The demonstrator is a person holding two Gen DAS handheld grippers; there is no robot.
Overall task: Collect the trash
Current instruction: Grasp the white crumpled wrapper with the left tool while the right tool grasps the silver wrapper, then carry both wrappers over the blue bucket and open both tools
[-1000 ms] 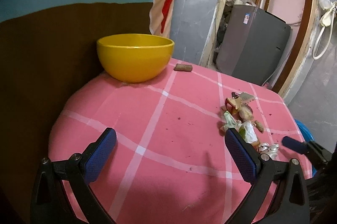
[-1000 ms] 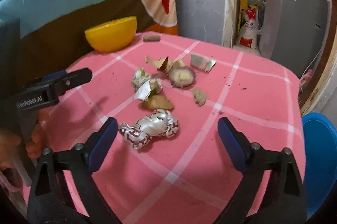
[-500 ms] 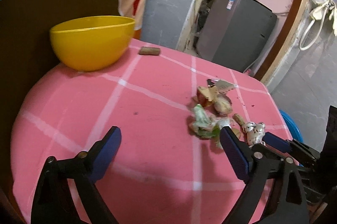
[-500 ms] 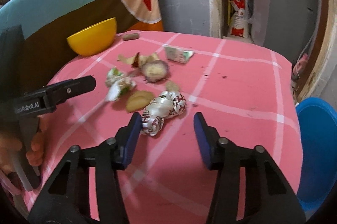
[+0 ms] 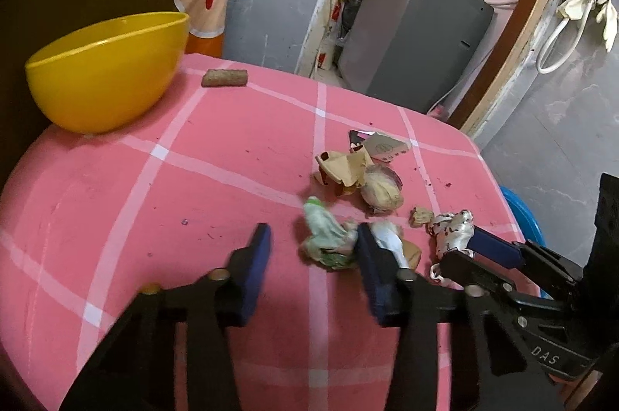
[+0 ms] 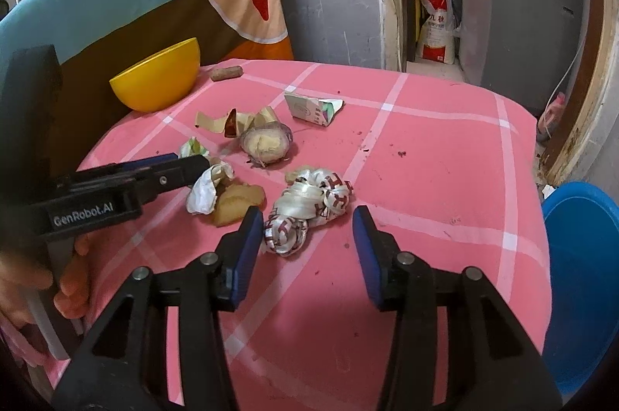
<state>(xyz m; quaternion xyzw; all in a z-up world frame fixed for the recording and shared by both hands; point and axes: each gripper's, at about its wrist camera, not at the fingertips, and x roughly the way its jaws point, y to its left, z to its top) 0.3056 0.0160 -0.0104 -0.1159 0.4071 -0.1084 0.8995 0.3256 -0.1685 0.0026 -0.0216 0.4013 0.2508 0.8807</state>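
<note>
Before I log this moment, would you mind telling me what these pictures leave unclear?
- Yellow bowl: its inside is hidden by its own wall in both views.
- Blue bin: cut off by the right wrist view's edge; contents unseen.
- Left claw: blurred while closing; contact with the green-white wrapper is unclear.
- Print on the torn carton: too small.

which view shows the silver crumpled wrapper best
The right wrist view: the silver crumpled wrapper lies whole and unobstructed on the pink tablecloth, just ahead of the right gripper. In the left wrist view the wrapper sits small near the right edge, with the right gripper's arm covering its lower part.
</note>
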